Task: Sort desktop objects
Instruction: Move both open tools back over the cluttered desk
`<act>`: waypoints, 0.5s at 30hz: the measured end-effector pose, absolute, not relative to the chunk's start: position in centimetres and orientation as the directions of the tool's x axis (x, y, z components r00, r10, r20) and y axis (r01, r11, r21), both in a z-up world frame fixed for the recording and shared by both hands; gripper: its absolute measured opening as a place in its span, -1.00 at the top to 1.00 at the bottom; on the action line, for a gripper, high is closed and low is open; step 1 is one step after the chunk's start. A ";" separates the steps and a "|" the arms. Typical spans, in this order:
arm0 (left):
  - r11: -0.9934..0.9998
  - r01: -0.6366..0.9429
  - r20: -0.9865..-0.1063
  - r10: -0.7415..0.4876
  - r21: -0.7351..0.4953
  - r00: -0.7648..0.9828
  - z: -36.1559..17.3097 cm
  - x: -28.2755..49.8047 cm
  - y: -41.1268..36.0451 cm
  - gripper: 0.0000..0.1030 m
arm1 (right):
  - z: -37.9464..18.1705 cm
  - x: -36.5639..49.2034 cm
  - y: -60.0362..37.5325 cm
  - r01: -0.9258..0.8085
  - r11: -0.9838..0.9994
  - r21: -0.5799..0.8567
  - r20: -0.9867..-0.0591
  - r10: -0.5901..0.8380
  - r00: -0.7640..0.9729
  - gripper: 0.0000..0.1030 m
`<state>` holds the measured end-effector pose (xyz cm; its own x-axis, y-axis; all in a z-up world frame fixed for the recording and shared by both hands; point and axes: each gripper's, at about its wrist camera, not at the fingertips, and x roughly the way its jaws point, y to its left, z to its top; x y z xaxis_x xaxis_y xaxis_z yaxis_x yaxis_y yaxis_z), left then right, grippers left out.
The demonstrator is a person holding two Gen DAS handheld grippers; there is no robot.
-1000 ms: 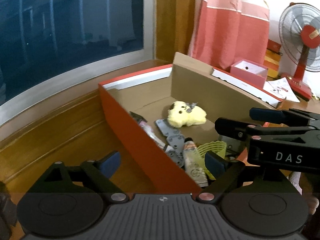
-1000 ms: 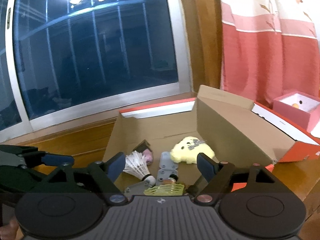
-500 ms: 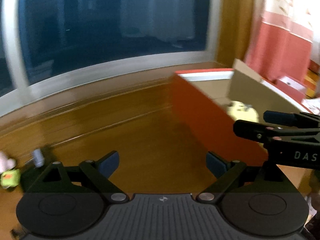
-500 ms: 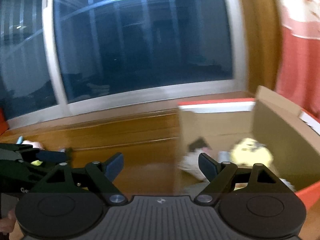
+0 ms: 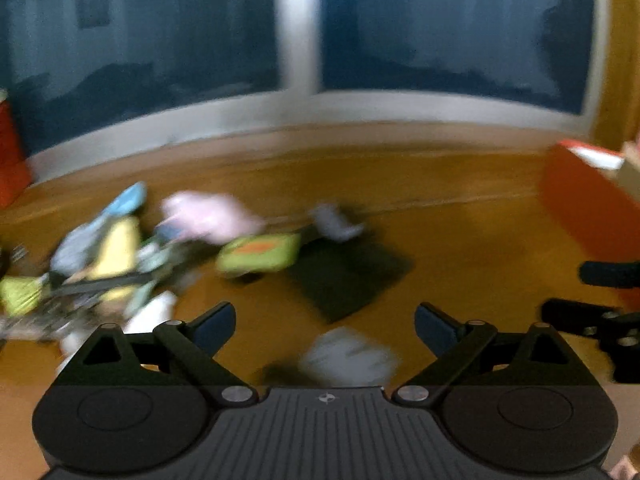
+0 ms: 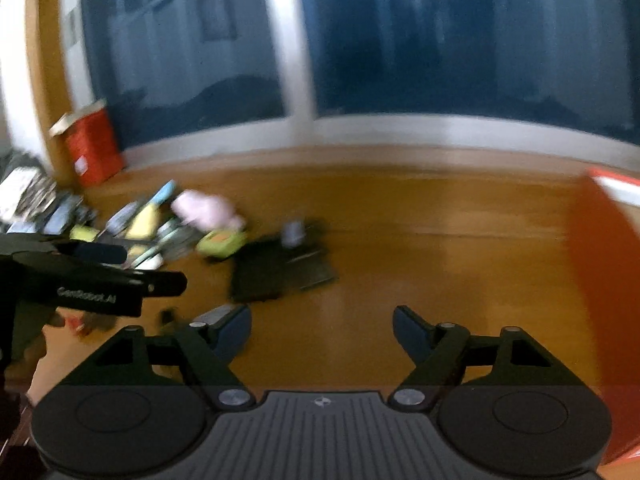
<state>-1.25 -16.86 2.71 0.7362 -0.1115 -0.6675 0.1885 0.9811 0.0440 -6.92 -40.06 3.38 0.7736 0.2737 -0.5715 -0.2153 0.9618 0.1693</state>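
Both views are blurred. A heap of small desktop objects lies on the wooden desk: a pink soft thing (image 5: pixel 208 216) (image 6: pixel 204 208), a green pouch with an orange patch (image 5: pixel 260 252) (image 6: pixel 220 242), a yellow item (image 5: pixel 116 248) and a dark flat square (image 5: pixel 348 276) (image 6: pixel 276 272). A white object (image 5: pixel 348 356) lies just below my left gripper (image 5: pixel 324 320), which is open and empty. My right gripper (image 6: pixel 322 320) hangs over bare wood right of the heap. Its jaws are closing with nothing between them. The red sorting box (image 5: pixel 580 208) (image 6: pixel 592 240) sits at the right edge.
A dark window with a white frame (image 5: pixel 300 40) runs along the back of the desk. A red carton (image 6: pixel 92 148) stands at the back left by more clutter. A person's hand (image 6: pixel 48 332) holds the left gripper (image 6: pixel 148 266). The right gripper (image 5: pixel 588 292) shows at the left wrist view's right edge.
Both grippers have swung left, away from the red box holding the yellow plush and toward the heap. The box has slid to the right edge. The right jaws stand slightly narrower.
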 end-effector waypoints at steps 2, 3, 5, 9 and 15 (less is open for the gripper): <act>0.991 0.130 -0.687 -0.071 0.035 0.723 1.4 -1.4 -13.3 -0.88 | 3.0 -6.8 -37.6 -0.244 0.954 0.171 -0.596 0.298 0.746 -0.43; 0.994 0.103 -0.700 -0.050 0.034 0.713 0.8 -1.4 -11.9 -0.88 | 2.8 -6.8 -36.5 -0.257 0.951 0.171 -0.607 0.307 0.733 -0.40; 0.998 0.052 -0.724 -0.012 0.033 0.689 -0.6 -1.3 -9.2 -0.88 | 2.4 -6.8 -34.4 -0.276 0.946 0.167 -0.627 0.318 0.711 -0.36; 1.000 0.012 -0.752 0.003 0.015 0.659 -2.8 -1.2 -6.0 -0.88 | 1.6 -6.9 -31.0 -0.311 0.938 0.156 -0.658 0.333 0.676 -0.29; 0.998 0.051 -0.757 -0.013 0.027 0.653 -3.8 -1.4 -4.3 -0.85 | -0.1 -6.1 -27.4 -0.316 0.937 0.150 -0.693 0.328 0.642 -0.22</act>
